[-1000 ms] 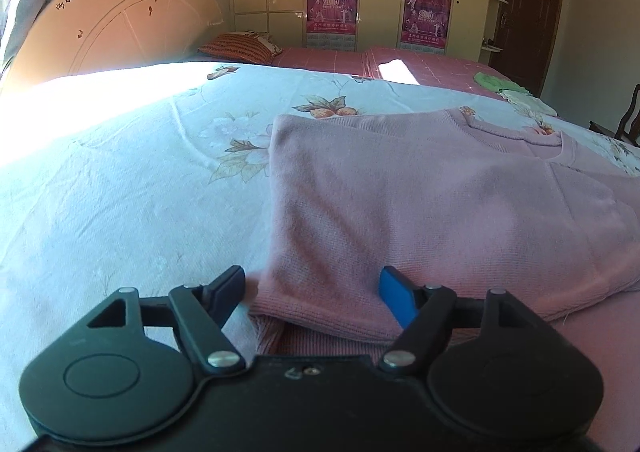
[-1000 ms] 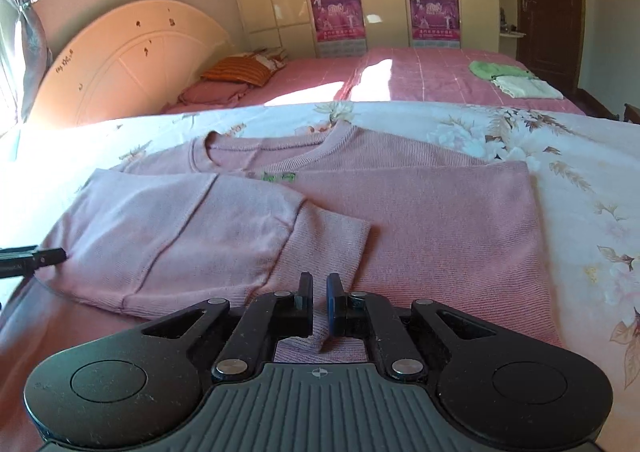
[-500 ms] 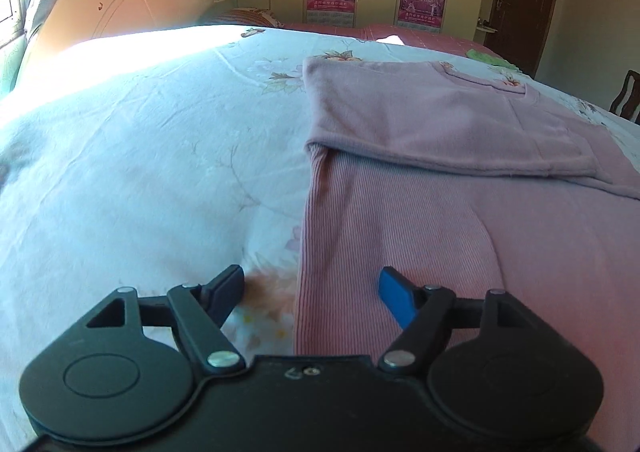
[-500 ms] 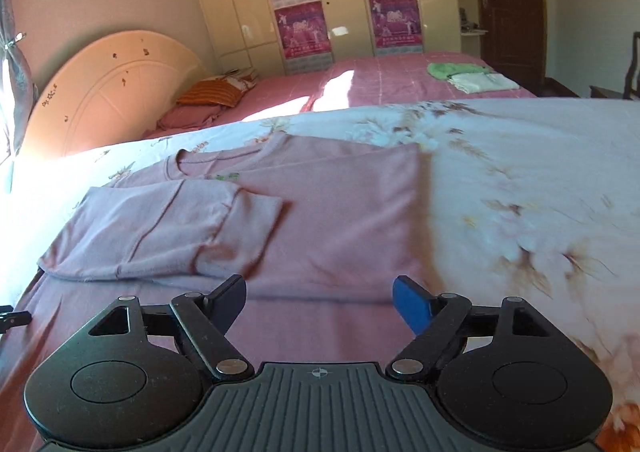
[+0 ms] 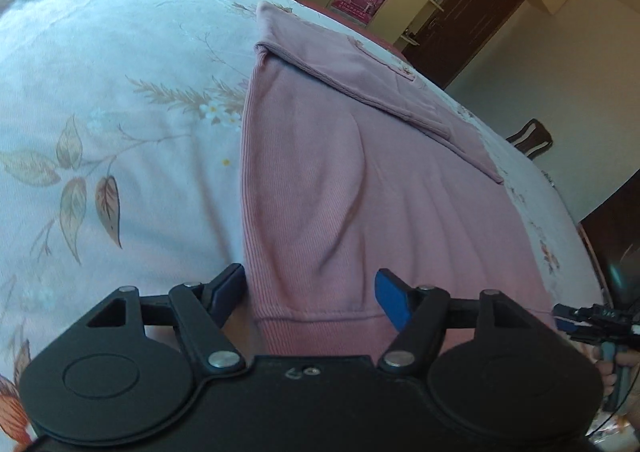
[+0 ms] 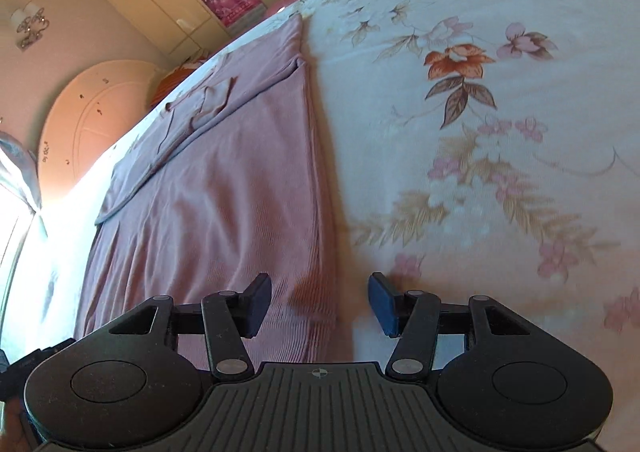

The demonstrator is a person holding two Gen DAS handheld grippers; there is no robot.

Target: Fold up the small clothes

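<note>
Floral cotton covers the bed (image 5: 100, 123), and everything else sits on it. Across that bedspread the pink sweater (image 5: 340, 191) lies flat, its sleeves already turned in over the chest at the far end and its ribbed hem (image 5: 320, 318) nearest the camera.

At the hem's left corner the left gripper (image 5: 310, 298) straddles the knit with its jaws apart and closing; the fabric lies between them, but the pads do not press on it yet. At the hem's right corner the right gripper (image 6: 320, 302) also stands apart and closing, with the sweater's side edge between its fingers.

The likely trouble is a shallow bite. If either pair closes above the hem, it pinches only the top layer, or nothing, and the lift skews the fold. If they dip too low, they may catch the bedspread along with the knit. Uneven timing between the two corners would drag the sweater crooked and spill the turned-in sleeves.
</note>
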